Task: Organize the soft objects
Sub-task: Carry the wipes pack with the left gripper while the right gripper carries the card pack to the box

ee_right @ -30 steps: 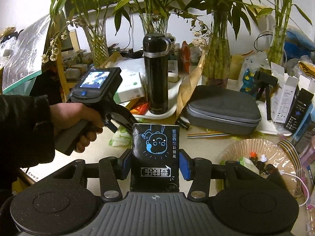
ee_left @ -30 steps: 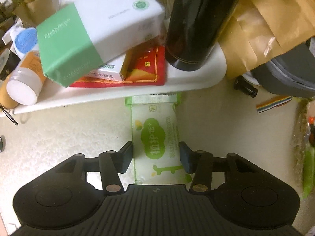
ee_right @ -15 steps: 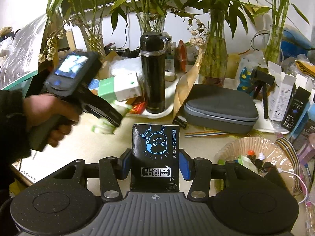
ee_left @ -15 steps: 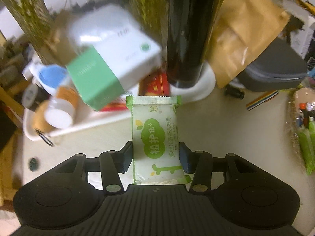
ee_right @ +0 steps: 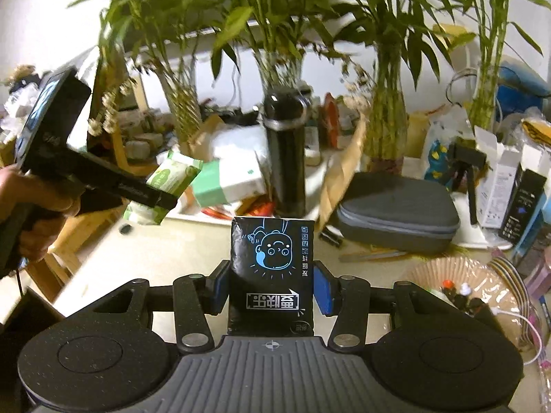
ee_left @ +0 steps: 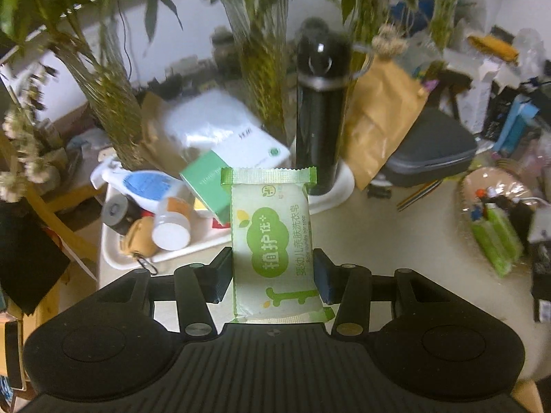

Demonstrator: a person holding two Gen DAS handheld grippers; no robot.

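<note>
My left gripper (ee_left: 272, 277) is shut on a white and green soap packet (ee_left: 273, 241), held upright in the air above the table. The right wrist view shows that same soap packet (ee_right: 165, 186) at the left, in the left gripper (ee_right: 151, 194), which a hand (ee_right: 31, 213) carries. My right gripper (ee_right: 272, 287) is shut on a black tissue pack (ee_right: 272, 268) with a blue cartoon face, low over the table. A white tray (ee_left: 330, 196) behind holds a green and white tissue box (ee_left: 220, 168), bottles and a black flask (ee_left: 318, 117).
A grey zip case (ee_right: 396, 210) lies at the right behind my right gripper. A clear-wrapped basket of small items (ee_right: 458, 292) sits at the near right. Vases of bamboo (ee_right: 382, 127) and boxes (ee_right: 499, 179) crowd the back. A brown paper bag (ee_left: 378, 117) leans by the flask.
My left gripper has lifted the soap packet off the table and drawn back from the tray, which now looks smaller and lower. My right gripper has stayed put with the black pack.
</note>
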